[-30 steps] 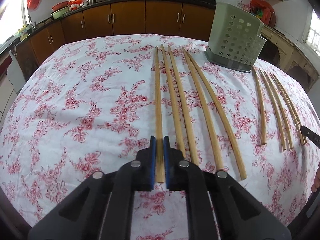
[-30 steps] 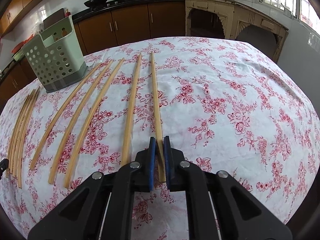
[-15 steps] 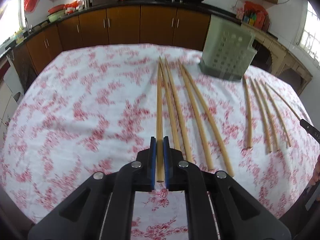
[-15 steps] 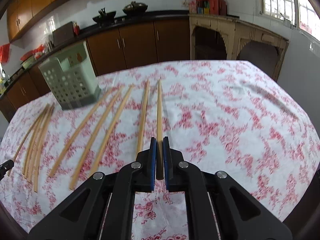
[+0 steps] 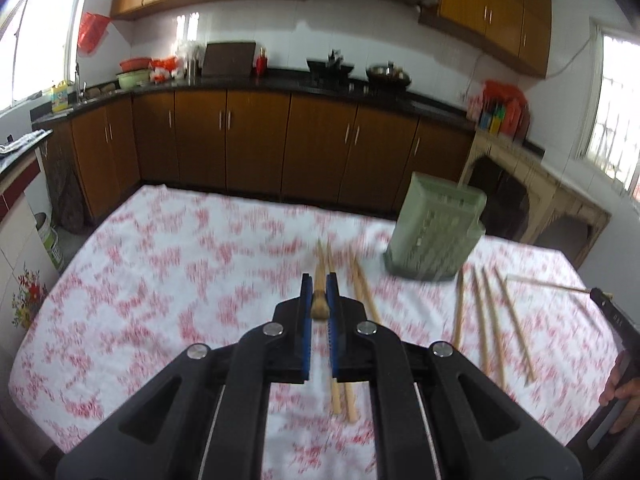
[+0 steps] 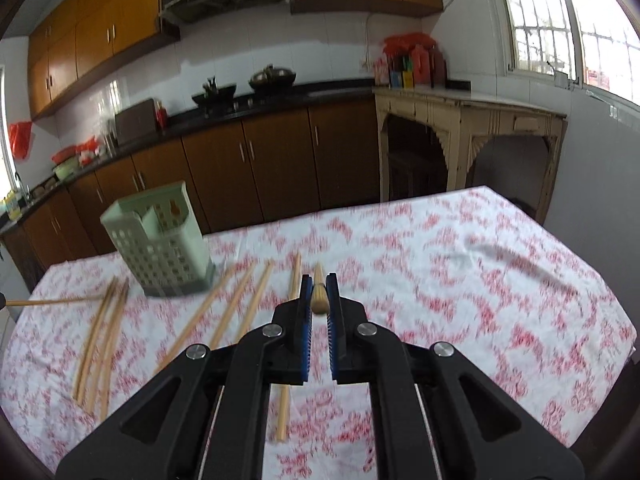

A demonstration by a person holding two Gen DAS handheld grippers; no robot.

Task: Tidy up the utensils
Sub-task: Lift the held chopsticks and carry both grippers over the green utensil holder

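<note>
chopstick (image 5: pixel 320 307) pinched end-on between the blue fingers (image 5: pixel 306 312) of the left gripper (image 5: pixel 320 300), butt end facing the lens, shaft running forward, clear of the bench (image 5: pixel 160 280). same story on the right: second chopstick (image 6: pixel 319 300) clamped in the right gripper (image 6: pixel 319 300), fingers (image 6: pixel 306 312) closed snug on it. gripped near the thick end, probably so the slim tips lead into the holder. both lifted and levelled, aimed across the cloth rather than down at it.

outward now: loose chopsticks (image 5: pixel 362 292) just right of the left fingers, more in a fan (image 5: pixel 492 320) nearer the bench edge. from the right view, several lying slantwise (image 6: pixel 240 300) and a bundle (image 6: pixel 102 328) far left. green perforated holder (image 5: pixel 436 232) upright ahead, openings (image 6: pixel 160 208) on top, nothing visible inside. most of the job seemingly left to do.

pose: each tool held roughly horizontal, raised above the floral cloth (image 6: pixel 480 280). at the far right of the left view, the right tool (image 5: pixel 612 312) carrying its stick sideways. heavy blur, hard to judge more.
</note>
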